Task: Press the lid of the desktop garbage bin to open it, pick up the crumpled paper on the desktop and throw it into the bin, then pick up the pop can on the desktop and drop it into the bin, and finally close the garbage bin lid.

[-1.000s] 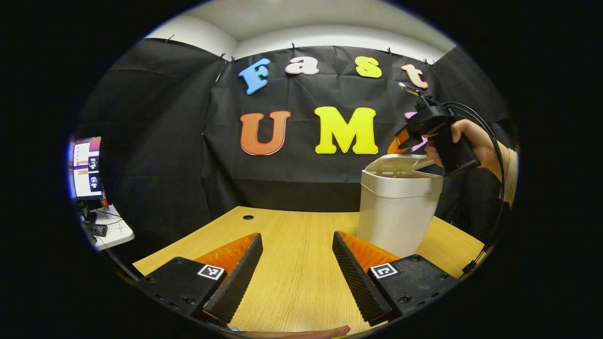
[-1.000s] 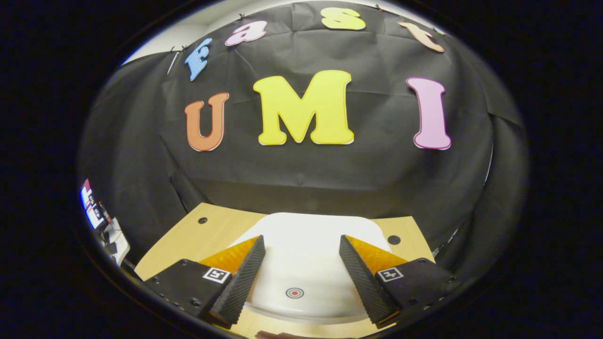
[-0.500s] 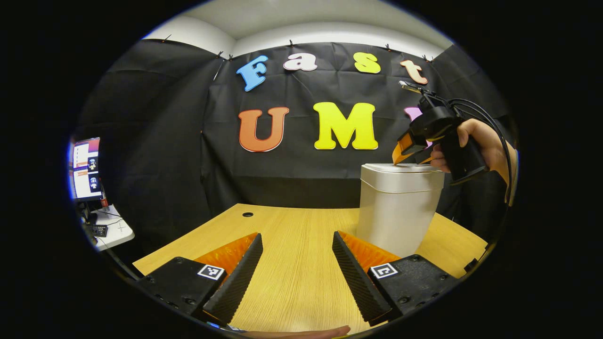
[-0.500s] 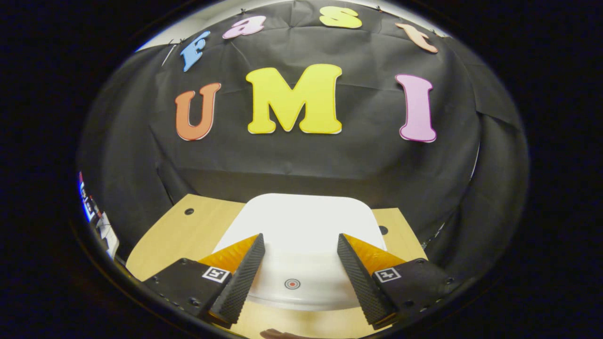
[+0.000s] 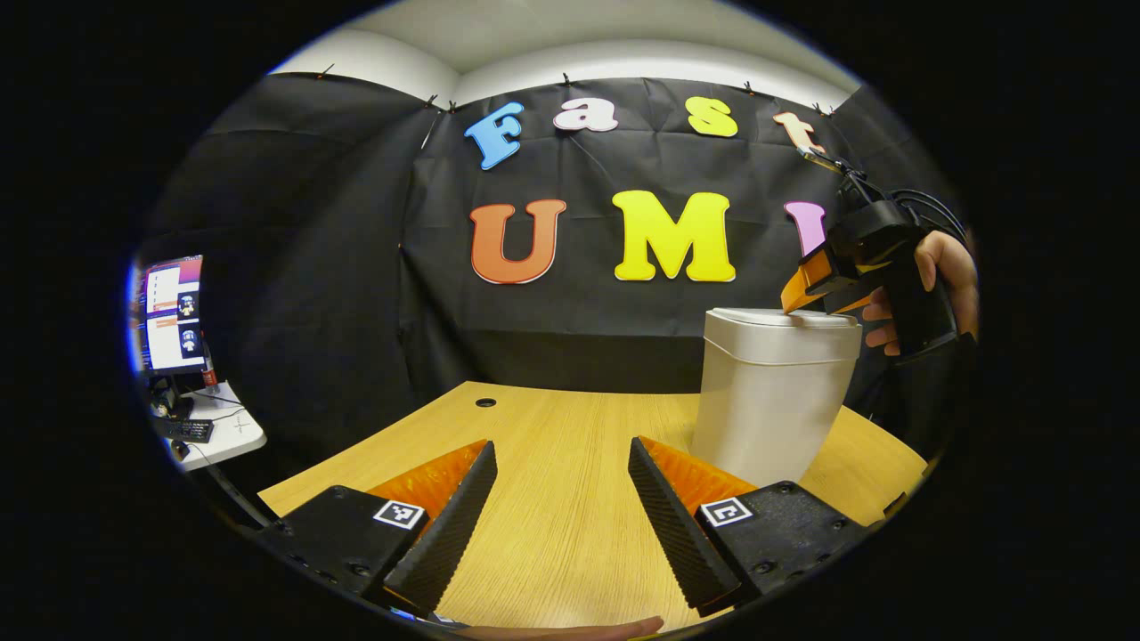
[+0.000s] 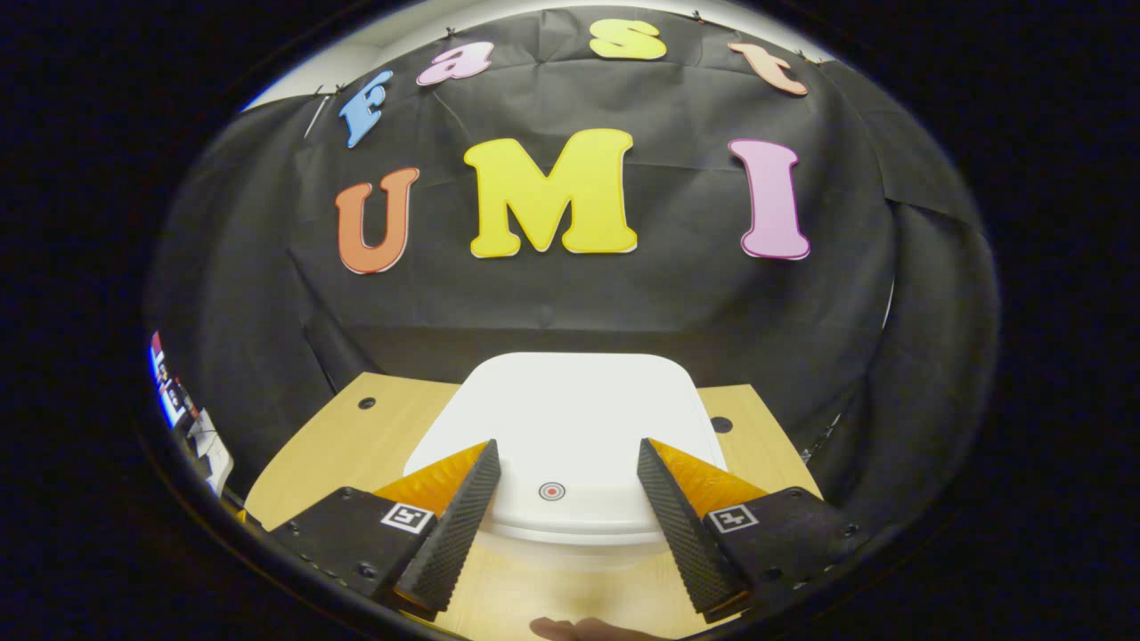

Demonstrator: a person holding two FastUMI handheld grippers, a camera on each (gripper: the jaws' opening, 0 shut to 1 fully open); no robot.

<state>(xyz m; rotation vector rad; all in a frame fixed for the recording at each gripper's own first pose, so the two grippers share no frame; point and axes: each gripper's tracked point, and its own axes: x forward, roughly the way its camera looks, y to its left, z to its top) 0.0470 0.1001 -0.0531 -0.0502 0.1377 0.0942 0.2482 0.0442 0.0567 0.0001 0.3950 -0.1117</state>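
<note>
A white desktop garbage bin [image 5: 770, 401] stands on the wooden desk [image 5: 552, 499] at the right of the left gripper view, its lid [image 5: 784, 318] flat and closed. In the right gripper view the lid [image 6: 570, 418] lies just below and ahead of my right gripper [image 6: 567, 454], which is open; a small red target mark [image 6: 552, 490] sits between its fingers. In the left gripper view a hand [image 5: 935, 276] holds the right gripper [image 5: 815, 289] at the lid's right edge. My left gripper [image 5: 561, 454] is open over bare desk, left of the bin.
The desk has cable holes [image 5: 485, 402] near its back edge [image 6: 720, 425]. A monitor [image 5: 169, 312] and a small white side table [image 5: 209, 427] stand off to the left, beyond the desk. Black cloth walls close in behind the desk.
One second ago the lid stood tilted up; it has come down flat and closed. The right gripper has drawn back toward the lid's near edge. The left gripper's view shifted slightly left.
</note>
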